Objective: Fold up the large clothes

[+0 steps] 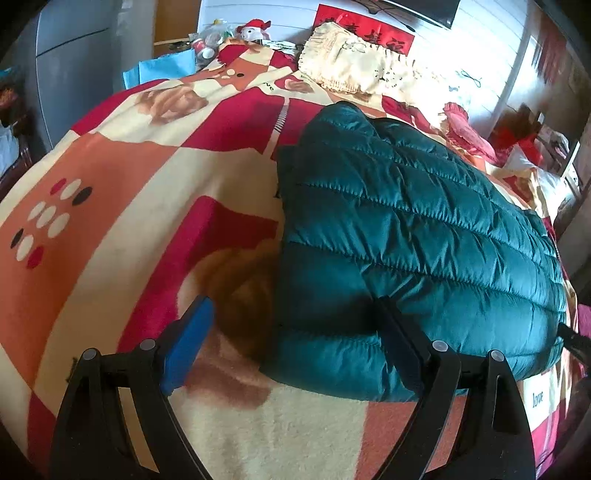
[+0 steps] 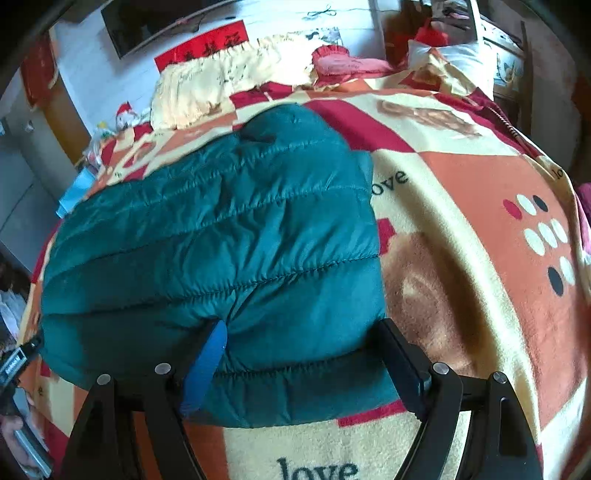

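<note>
A teal quilted puffer jacket point(image 1: 406, 236) lies folded into a long block on the bed; it also shows in the right wrist view point(image 2: 207, 251). My left gripper point(image 1: 295, 325) is open at the jacket's near left corner, its right finger pressed on the jacket, its blue-padded left finger point(image 1: 188, 339) over the blanket. My right gripper point(image 2: 303, 347) is open around the jacket's near right corner, the blue finger point(image 2: 207, 362) on top of the fabric and the black finger point(image 2: 402, 365) at its right edge.
A red, orange and cream blanket point(image 1: 122, 206) with "love" lettering covers the bed. A cream pillow point(image 1: 354, 62) and a pink cushion point(image 1: 465, 129) lie at the far end. A stuffed toy point(image 1: 255, 29) and clutter sit at the far left.
</note>
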The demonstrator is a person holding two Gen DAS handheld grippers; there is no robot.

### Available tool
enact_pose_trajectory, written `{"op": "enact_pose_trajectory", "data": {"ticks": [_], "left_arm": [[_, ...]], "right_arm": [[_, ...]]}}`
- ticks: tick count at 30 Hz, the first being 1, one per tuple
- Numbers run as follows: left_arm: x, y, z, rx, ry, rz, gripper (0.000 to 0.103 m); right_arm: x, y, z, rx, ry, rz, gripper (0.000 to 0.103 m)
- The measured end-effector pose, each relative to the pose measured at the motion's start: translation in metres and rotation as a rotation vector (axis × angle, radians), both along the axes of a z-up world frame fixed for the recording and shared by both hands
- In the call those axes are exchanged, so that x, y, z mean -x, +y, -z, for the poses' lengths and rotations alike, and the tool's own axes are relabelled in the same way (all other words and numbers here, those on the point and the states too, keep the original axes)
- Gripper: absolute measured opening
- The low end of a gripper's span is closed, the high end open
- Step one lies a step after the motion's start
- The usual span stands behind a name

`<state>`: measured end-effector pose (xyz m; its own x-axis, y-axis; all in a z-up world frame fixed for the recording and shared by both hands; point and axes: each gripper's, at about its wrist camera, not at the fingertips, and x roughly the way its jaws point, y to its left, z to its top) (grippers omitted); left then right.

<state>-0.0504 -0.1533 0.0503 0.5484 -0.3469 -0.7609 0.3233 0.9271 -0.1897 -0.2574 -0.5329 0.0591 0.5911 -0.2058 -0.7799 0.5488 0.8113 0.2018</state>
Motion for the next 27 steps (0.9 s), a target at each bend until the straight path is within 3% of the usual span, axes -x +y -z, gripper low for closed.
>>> {"op": "enact_pose_trajectory", "data": {"ticks": [5,14,19,27], "left_arm": [[0.002,0.006,-0.005,0.024,0.006,-0.002,0.089],[-0.002,0.011,-0.010,0.079,0.053,0.014,0.089],[-0.019,0.018,-0.010,0.227,0.142,0.052,0.089],[-0.048,0.018,0.004,0.346,0.267,0.063,0.089]], "right_arm": [[0.018,-0.011,-0.013,-0.049,-0.064,-0.012,0.081],[0.021,-0.043,-0.011,-0.106,-0.090,0.021,0.086],[0.016,-0.062,0.002,-0.150,-0.083,0.029,0.089],[0.002,-0.080,0.018,-0.282,-0.154,-0.011,0.095]]}}
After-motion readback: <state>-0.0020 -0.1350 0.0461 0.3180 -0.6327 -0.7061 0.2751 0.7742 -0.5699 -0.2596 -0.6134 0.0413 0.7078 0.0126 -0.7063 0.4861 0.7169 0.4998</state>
